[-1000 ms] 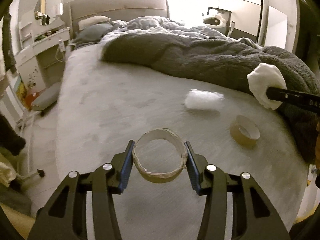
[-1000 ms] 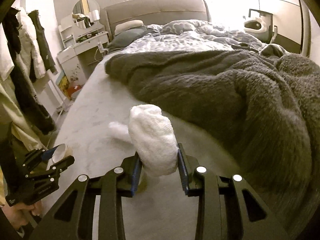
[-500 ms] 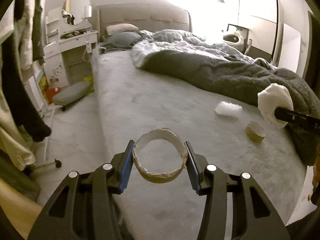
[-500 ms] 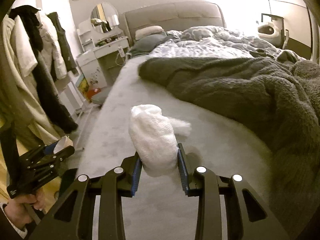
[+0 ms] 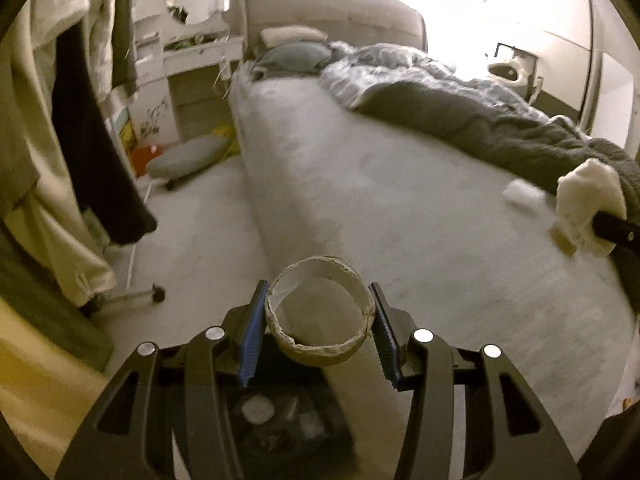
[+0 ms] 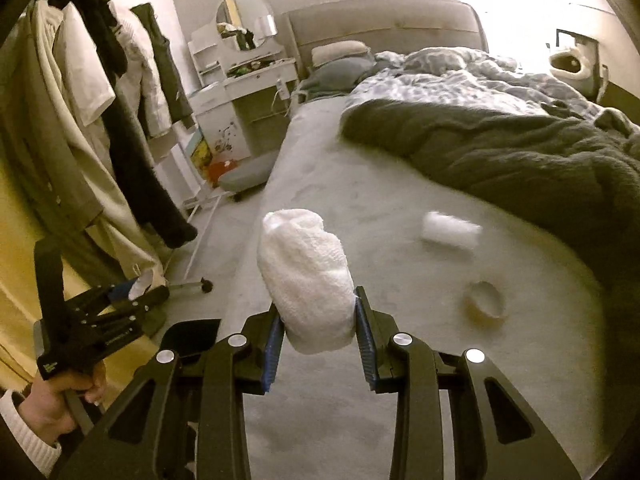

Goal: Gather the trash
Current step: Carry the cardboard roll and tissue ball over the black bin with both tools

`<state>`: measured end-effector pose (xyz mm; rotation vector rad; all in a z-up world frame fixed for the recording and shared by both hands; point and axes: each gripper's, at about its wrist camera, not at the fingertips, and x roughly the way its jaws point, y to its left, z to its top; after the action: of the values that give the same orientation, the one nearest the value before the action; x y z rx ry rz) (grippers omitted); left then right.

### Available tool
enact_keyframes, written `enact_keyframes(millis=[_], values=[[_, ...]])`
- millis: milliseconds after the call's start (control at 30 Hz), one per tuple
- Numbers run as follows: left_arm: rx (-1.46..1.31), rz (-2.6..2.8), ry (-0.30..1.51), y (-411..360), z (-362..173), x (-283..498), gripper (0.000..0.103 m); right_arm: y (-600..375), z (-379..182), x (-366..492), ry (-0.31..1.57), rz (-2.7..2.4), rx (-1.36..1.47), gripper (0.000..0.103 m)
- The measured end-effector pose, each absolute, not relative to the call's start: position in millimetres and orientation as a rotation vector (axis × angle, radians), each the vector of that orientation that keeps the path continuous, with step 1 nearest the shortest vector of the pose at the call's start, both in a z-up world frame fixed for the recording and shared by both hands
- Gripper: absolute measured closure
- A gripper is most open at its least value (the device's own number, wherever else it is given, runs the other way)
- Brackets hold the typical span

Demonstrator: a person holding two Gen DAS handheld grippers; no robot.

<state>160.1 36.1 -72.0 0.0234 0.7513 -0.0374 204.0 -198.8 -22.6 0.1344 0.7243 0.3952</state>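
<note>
Each camera sits just behind its own tongs, looking forward and down. The left view is at the bed's (image 5: 400,200) near corner, the right view further over it – both share the bed, headboard (image 6: 380,24) and clothes rack (image 5: 60,120).

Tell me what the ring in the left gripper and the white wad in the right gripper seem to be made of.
Ring: likely cardboard, matte tan outside, pale inside, with ragged, torn edges, perhaps a spent tape core. White wad: probably paper towel or soft tissue, matte, with a dimpled, quilted surface; cloth cannot be ruled out.
</note>
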Motion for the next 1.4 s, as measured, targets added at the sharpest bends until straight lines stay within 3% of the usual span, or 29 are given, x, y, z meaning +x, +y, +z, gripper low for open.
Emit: enact_keyframes(millis=[700,1167,1400], values=[[-0.020,0.101,1.120,124,-191,154,0.051,-71,-41,214,0.794,0.567,0.054,0.069],[-0.190,0.047,1.344,154,-253,135,0.051,4,-69,210,0.894,0.673,-0.024,0.069],[-0.210,0.023,1.403,154,-272,133,0.045,26,-86,216,0.950,0.690,-0.047,0.069]])
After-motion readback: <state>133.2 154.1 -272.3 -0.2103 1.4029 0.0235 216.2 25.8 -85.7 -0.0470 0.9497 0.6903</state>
